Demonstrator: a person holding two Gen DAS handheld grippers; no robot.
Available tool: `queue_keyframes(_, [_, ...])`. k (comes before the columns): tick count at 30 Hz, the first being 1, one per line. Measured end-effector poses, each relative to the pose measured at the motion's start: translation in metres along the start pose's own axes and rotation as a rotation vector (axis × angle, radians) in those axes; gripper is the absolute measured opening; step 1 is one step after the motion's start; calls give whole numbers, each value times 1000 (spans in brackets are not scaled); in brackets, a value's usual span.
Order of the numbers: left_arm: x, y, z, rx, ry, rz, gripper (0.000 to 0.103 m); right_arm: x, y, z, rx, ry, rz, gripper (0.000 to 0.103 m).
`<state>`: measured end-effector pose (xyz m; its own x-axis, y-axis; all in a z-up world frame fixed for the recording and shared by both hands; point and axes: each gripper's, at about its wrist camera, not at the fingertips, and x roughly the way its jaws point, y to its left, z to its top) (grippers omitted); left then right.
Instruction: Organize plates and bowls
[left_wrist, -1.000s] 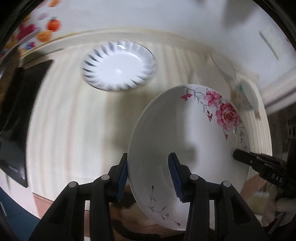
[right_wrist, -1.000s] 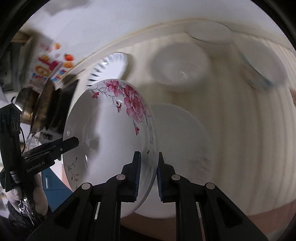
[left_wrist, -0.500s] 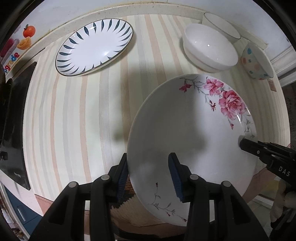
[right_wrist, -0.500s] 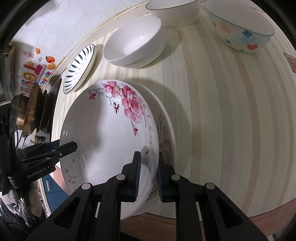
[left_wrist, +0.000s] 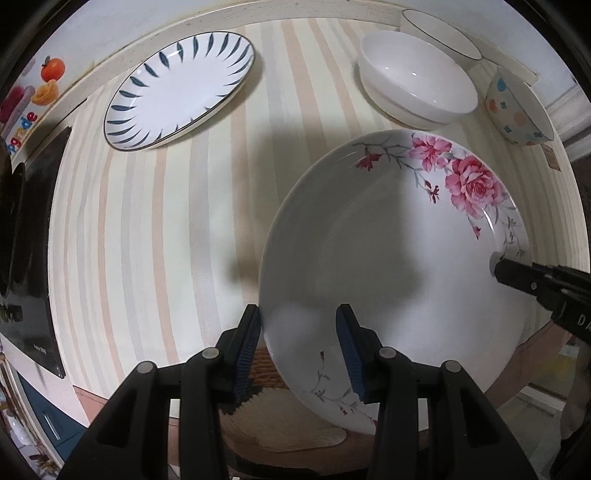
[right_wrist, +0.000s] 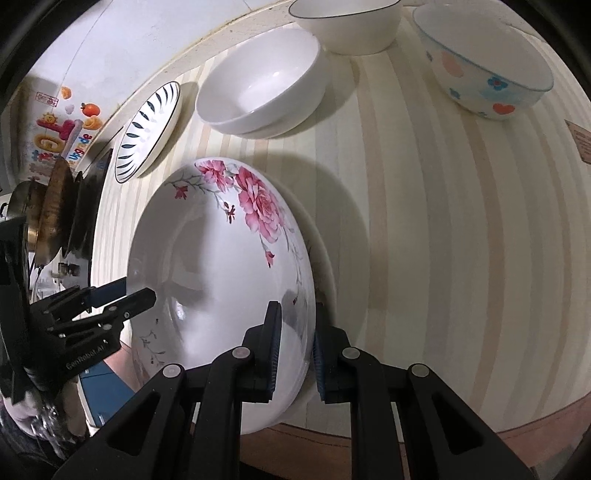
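Rose-patterned plate (left_wrist: 388, 258), empty, gripped at opposite rims by left gripper (left_wrist: 299, 347) and right gripper (right_wrist: 295, 347) jaws.

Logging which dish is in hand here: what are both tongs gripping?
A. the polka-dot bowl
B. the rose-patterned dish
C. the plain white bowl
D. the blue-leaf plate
B: the left tongs and right tongs each straddle the rim of the rose-patterned dish.
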<state>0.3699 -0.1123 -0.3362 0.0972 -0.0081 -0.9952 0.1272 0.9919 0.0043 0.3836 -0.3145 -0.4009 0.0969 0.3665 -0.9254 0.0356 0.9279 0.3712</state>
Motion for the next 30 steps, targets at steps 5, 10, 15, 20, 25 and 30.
queue_keyframes(5, [1,-13,-1,1,-6,24,40,-3,9,2,-2,17,-41,20])
queue_keyframes(10, [0,-13,2,-15,-3,14,40,-5,16,-1,8,31,-77,20])
queue_keyframes(15, [-5,-10,4,-26,0,9,40,-11,13,-2,38,30,-106,20])
queue_keyframes(20, [-19,-2,-1,-47,-7,-4,40,-29,15,0,46,1,-88,20])
queue_keyframes(25, [-55,43,7,-115,-66,-56,40,-57,38,17,32,-54,-23,25])
queue_keyframes(30, [-86,104,34,-262,-144,-105,43,-71,87,63,-2,-95,127,49])
